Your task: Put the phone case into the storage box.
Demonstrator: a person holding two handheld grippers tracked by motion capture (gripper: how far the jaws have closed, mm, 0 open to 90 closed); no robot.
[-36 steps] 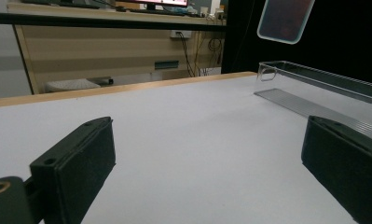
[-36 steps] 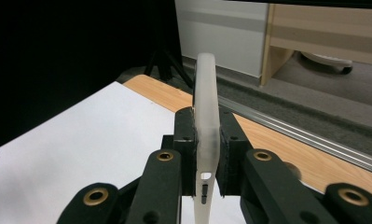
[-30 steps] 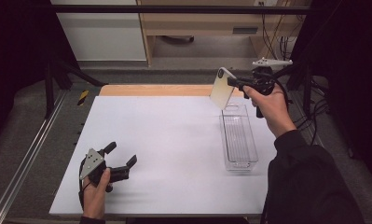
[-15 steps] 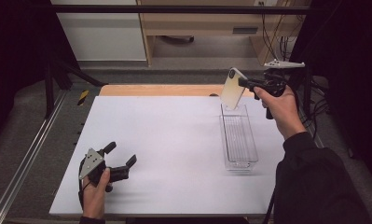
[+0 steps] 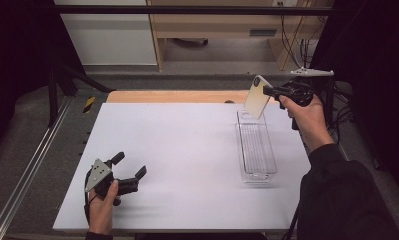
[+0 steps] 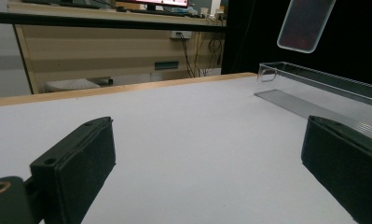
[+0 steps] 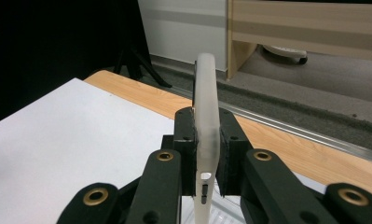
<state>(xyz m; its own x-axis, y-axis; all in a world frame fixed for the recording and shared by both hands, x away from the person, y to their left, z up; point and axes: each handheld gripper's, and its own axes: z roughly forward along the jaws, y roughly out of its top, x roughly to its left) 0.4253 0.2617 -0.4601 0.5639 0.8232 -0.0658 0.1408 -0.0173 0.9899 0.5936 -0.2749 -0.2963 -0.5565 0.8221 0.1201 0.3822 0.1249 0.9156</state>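
Holding: right gripper (image 5: 268,91) pinches the phone case (image 5: 257,97) tight.
Below it: clear tray (image 5: 257,150).
Left gripper (image 5: 129,169): jaws wide apart, nothing between.

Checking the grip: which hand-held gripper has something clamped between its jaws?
The right hand-held gripper, shut on the translucent phone case; the left hand-held gripper rests open with nothing between its jaws.

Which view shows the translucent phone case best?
The high view: the translucent whitish phone case shows its whole face above the clear plastic tray. The right gripper view shows it edge-on; the left gripper view shows one cropped end.
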